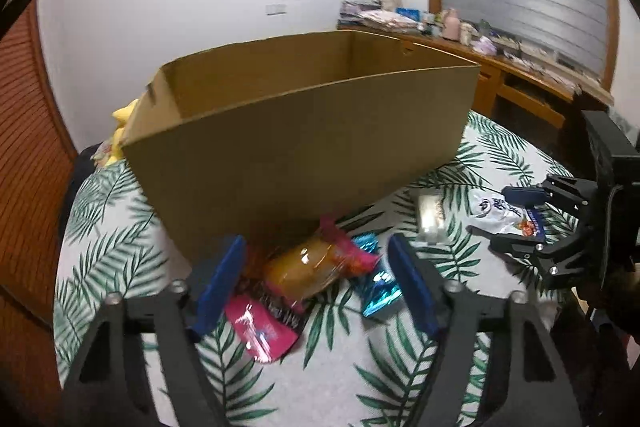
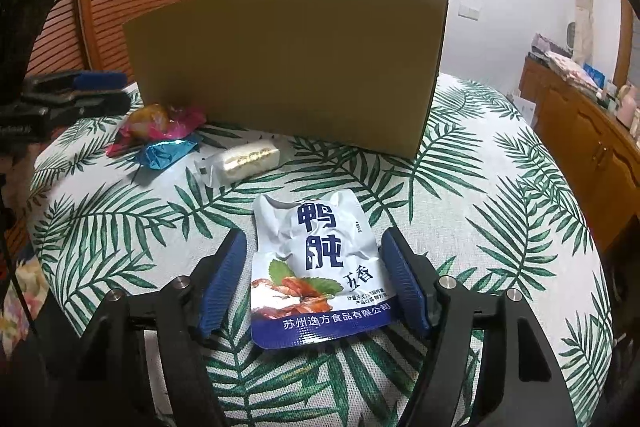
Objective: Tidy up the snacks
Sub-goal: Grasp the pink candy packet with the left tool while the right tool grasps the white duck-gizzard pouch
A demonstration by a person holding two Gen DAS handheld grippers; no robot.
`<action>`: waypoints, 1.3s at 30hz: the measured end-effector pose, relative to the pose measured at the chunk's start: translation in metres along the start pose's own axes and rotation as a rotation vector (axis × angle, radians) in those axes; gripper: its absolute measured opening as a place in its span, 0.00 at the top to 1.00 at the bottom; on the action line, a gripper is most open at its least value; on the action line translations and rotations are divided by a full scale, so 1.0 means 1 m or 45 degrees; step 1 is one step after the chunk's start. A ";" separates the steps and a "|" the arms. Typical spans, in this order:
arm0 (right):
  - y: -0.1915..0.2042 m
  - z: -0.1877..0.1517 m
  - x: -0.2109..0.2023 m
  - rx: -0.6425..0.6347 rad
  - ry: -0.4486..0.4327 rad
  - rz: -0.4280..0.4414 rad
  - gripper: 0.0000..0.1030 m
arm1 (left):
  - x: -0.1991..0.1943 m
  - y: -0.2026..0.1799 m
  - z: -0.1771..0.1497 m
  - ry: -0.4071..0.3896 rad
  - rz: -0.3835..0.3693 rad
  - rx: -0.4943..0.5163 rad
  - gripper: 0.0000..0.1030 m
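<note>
Right gripper point(image 2: 312, 279) jaws stand apart around the white pouch point(image 2: 316, 267), lower centre. We should close squarely on its sides, then lift to the cardboard box point(image 2: 288, 67) above (left gripper point(image 1: 316, 279) likewise gaping over the orange snack point(image 1: 308, 267)).

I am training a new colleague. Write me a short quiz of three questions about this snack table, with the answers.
1. True or false: the right gripper is shut on the white pouch.
2. Which snack lies between the open fingers of the left gripper? A) sandwich cake B) orange bun in pink wrapper C) blue candy
3. Fill in: all the snacks seen lie on the tablecloth, outside the cardboard ____.

Key: 1. False, its jaws stand open on both sides of the pouch. 2. B. 3. box.
</note>
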State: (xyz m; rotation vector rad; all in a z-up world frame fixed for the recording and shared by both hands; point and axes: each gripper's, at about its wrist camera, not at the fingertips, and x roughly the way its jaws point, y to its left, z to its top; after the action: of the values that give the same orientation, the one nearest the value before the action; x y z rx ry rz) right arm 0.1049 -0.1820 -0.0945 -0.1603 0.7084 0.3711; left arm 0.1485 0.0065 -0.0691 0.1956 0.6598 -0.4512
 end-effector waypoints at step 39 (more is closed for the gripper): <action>0.000 -0.003 -0.001 -0.011 -0.023 0.007 0.31 | -0.007 0.012 -0.001 0.283 -0.064 0.166 0.24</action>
State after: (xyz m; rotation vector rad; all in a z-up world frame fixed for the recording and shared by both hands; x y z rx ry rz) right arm 0.1029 -0.1828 -0.0960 -0.1628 0.6895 0.3801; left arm 0.1482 0.0198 -0.0651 0.3566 0.8550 -0.5258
